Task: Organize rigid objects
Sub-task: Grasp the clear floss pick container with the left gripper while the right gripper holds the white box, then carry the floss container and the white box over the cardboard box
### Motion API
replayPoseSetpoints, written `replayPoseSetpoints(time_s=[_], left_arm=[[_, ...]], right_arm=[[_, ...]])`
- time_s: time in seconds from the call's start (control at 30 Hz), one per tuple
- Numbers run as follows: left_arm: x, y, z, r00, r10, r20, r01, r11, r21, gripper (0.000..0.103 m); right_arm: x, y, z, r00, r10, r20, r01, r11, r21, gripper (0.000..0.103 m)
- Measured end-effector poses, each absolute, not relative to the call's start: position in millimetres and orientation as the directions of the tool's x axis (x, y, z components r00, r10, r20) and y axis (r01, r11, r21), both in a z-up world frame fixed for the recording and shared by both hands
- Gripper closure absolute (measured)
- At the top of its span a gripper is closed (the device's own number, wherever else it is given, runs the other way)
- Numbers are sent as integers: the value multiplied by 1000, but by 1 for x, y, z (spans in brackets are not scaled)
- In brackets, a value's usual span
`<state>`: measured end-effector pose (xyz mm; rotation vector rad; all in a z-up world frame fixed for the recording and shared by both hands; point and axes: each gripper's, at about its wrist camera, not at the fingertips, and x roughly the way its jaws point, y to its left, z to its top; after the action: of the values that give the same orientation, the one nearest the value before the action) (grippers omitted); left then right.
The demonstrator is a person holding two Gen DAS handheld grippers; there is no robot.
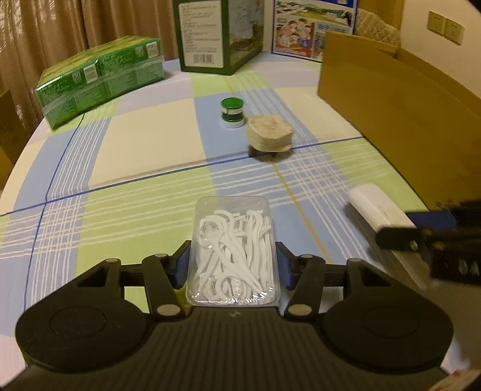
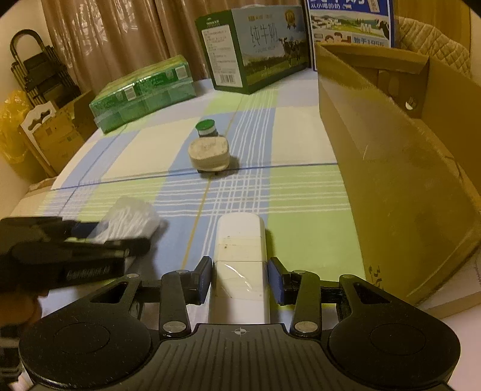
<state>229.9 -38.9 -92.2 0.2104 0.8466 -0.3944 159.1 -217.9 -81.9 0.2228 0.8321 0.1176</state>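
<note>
Nearest in the left wrist view, the left hand-held gripper (image 1: 233, 264) clamps a clear plastic box of white floss picks (image 1: 233, 252), its blue pads pressed against the box's two long sides, the box projecting forward between the fingers above the checked tablecloth (image 1: 144, 144). In the right wrist view, the right hand-held gripper (image 2: 240, 278) closes around a white rectangular case (image 2: 240, 258); the left pad touches its side, while the right pad sits just beside it, with contact there hard to confirm. The case lies lengthwise between the fingers, its far end reaching past the fingertips over the tabletop. Each tool shows at the edge of the other's view, blurred, so the two stand side by side near the front edge. Farther along, near the middle of the cloth, a beige rounded object (image 2: 209, 155) rests on a dark base, and just behind it stands a small green-capped container (image 2: 206, 127). To the right, an open cardboard box (image 2: 390, 144) runs along the tabletop edge. At the far end lie a green shrink-wrapped pack (image 2: 144, 93), a milk carton case (image 2: 252, 49) and a blue printed box (image 2: 351, 21), with curtains (image 2: 105, 36) behind.
</note>
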Motion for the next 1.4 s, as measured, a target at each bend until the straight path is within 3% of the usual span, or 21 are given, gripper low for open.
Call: replayPoseSetpoints(time_s=[0.53,0.93,1.4], left_arm=[[141,-44,-28,669,-276,-691,321,945,-66,51],[79,-62,-1,677,-308,-668,343,936,-83,52],[67,-98,26,680,-369,-634,414,907,-83,52]], right_arm=[[95,-222,-32,746,210,-632,-16,954,298,66],[33,-241,-3,780,180,-599,18,951,309,66],[5,-284,45,838,142,-527,37,948,315,66]])
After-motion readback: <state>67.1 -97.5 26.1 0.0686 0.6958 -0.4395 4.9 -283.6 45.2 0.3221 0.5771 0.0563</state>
